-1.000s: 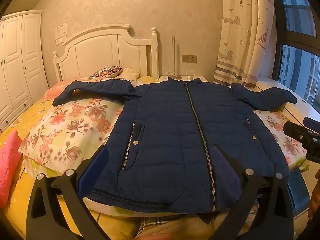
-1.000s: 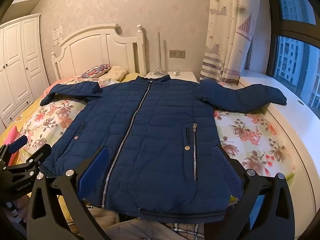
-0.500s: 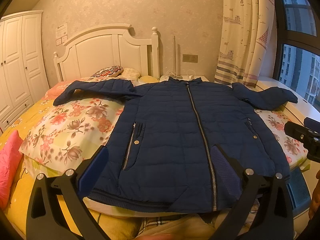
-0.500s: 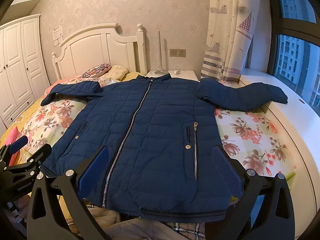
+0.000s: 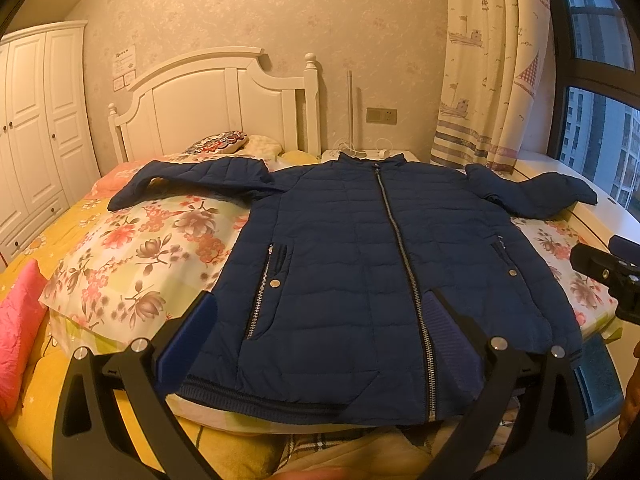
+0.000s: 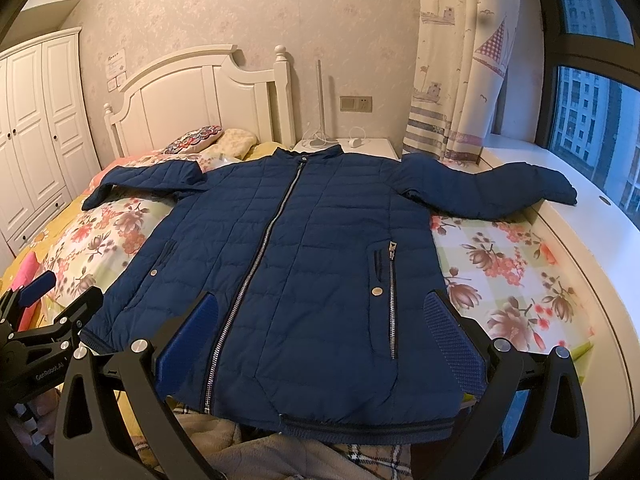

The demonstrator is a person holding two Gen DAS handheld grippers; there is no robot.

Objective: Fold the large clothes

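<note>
Currently the navy jacket (image 5: pixel 360 280) lies flat, zipped, mid-frame on the floral quilt (image 5: pixel 132 256). We hold left gripper (image 5: pixel 320 344) and right gripper (image 6: pixel 324 336) wide, empty. Risk: slippery padding slides; right-frame sleeve (image 6: pixel 500 192) overhangs the sill (image 6: pixel 592 240), may drag.

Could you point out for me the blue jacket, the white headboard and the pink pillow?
blue jacket (image 6: pixel 320 248): right wrist view, on the quilted chest beside the zip.
white headboard (image 5: pixel 192 116): left wrist view, on its flat middle panel.
pink pillow (image 5: pixel 18 320): left wrist view, on its upper face at the bed's left edge.
</note>
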